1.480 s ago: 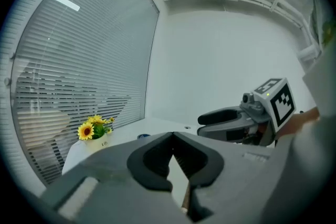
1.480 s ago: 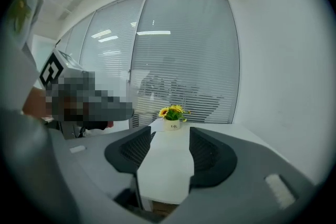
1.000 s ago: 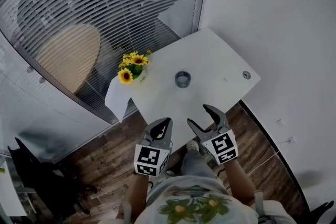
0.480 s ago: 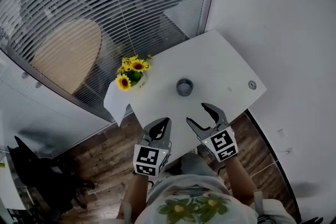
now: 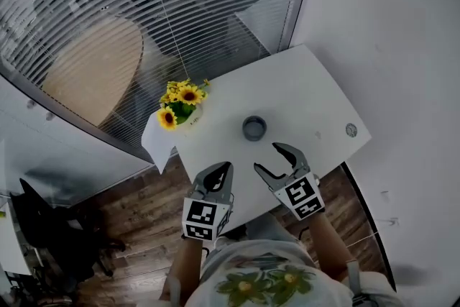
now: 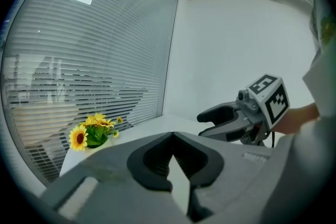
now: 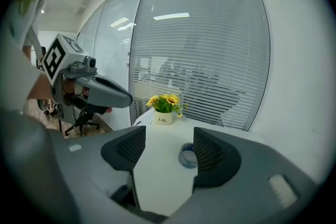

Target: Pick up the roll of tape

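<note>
The roll of tape (image 5: pixel 254 128) is a small grey-blue ring lying flat near the middle of the white table (image 5: pixel 302 93). In the right gripper view the tape (image 7: pixel 186 156) shows just ahead, partly behind the right-hand jaw. My right gripper (image 5: pixel 276 159) is open over the table's near edge, a short way short of the tape, with nothing between its jaws. My left gripper (image 5: pixel 219 173) hangs at the near edge to the left, its jaws touching at the tips and empty. The tape does not show in the left gripper view.
A pot of sunflowers (image 5: pixel 180 101) stands at the table's left corner. A small round fitting (image 5: pixel 351 130) sits near the right edge. Glass with blinds (image 5: pixel 165 3) runs behind the table, a white wall (image 5: pixel 402 47) to the right, wooden floor (image 5: pixel 136 205) below.
The head view has shifted, so the table sits slightly lower and to the right in frame. Both grippers stay near the table's front edge; the right one edged slightly closer to the tape.
</note>
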Demonstrator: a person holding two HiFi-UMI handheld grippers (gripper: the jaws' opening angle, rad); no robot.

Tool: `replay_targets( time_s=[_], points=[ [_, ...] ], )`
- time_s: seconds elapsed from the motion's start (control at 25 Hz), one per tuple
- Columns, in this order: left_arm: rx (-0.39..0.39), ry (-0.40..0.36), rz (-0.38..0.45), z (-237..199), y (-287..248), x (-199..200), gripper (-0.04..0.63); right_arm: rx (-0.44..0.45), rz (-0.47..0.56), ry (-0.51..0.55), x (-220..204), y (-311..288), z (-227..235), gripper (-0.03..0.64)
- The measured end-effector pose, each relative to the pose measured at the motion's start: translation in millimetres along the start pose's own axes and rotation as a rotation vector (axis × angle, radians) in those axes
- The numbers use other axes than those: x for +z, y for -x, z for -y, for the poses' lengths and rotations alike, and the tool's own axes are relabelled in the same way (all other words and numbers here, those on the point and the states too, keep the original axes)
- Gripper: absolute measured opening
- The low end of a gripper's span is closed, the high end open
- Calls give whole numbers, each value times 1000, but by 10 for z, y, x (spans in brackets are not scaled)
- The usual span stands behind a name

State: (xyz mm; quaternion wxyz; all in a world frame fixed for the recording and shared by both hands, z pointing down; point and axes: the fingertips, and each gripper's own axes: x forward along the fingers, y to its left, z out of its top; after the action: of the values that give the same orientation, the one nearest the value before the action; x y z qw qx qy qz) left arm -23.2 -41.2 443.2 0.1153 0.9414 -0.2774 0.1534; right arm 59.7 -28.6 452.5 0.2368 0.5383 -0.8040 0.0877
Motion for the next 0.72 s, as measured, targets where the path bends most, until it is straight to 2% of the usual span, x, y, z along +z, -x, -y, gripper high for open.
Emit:
replay_targets(
  time_s=[0.28, 0.72],
  points=[
    [64, 38, -18, -154, -207, -27, 3, 86, -64, 31, -141, -281, 184, 282],
    [123, 89, -30, -156, -464, -24, 3, 235, -127, 80, -371, -561, 290, 282]
  ],
)
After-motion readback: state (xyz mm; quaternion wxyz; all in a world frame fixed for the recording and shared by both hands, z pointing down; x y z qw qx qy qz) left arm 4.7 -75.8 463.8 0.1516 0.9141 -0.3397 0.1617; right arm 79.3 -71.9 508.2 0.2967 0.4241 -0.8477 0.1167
